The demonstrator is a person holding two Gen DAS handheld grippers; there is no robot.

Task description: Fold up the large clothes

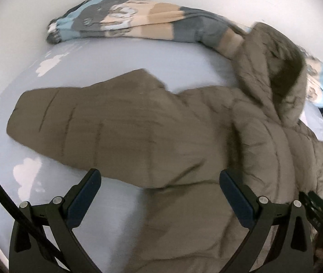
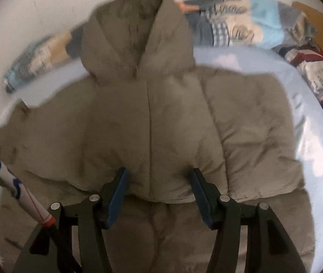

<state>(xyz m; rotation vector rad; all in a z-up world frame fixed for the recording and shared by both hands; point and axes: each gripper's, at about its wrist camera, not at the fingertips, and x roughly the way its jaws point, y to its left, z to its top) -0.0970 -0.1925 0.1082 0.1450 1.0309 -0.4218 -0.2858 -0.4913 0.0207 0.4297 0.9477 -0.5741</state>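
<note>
1. I see 1 olive-brown quilted puffer jacket with a hood [image 2: 152, 118] lying flat on the pale blue bed sheet [image 2: 307, 141], front up, its long axis running from my grippers toward the white wall [image 2: 47, 11], hood pointing at the wall.
2. Its fabric is padded, stitched in soft horizontal channels; 1 sleeve [image 1: 88, 118] stretches out sideways.
3. My left gripper [image 1: 159, 177] hangs above the jacket, jaws released, holding nothing.
4. My right gripper [image 2: 159, 175] has jaws spread apart, a jacket fold between them; I cannot tell whether they grip it.
5. 1 patterned blanket [image 1: 138, 22] lies bunched along the wall.
</note>
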